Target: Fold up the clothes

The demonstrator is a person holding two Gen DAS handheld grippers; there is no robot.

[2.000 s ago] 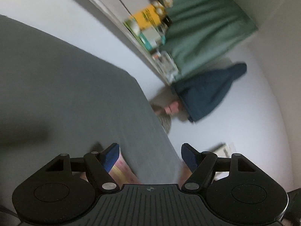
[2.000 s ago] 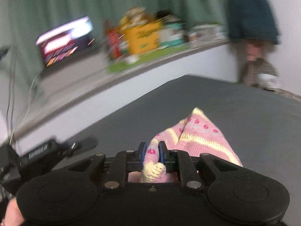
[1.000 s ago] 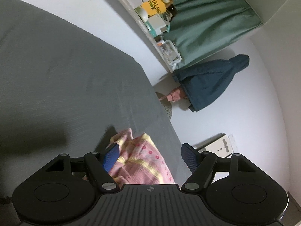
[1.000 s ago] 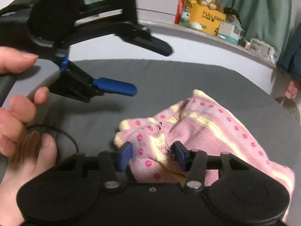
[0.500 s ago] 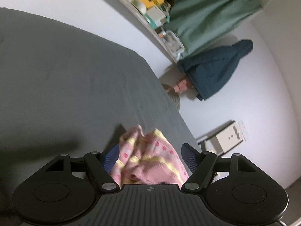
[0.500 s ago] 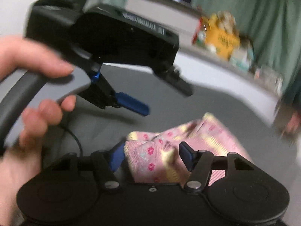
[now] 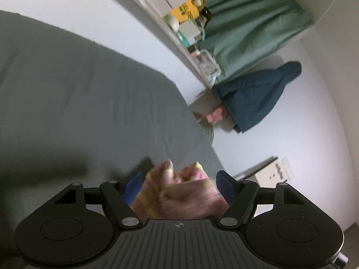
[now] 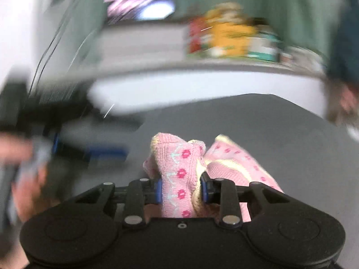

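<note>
A pink knit garment [image 8: 179,170] with yellow stripes and red dots lies bunched on the grey bed [image 8: 258,121]. My right gripper [image 8: 180,189] is shut on a thick fold of it, the blue pads pressing each side. In the left wrist view the garment [image 7: 177,190] is blurred and sits between the fingers of my left gripper [image 7: 179,185], which is wide open and not touching it. The left gripper also shows blurred at the left of the right wrist view [image 8: 67,139].
The grey bed [image 7: 78,103] ends at the right near a white wall. A shelf [image 7: 186,29] holds a yellow box and small items. A dark blue jacket [image 7: 253,94] hangs by green curtains [image 7: 251,22]. A lit screen [image 8: 143,4] stands behind.
My right gripper let go of the garment, then shut again on a thicker fold. The left gripper came over the garment and stayed open. The garment has bunched up.
</note>
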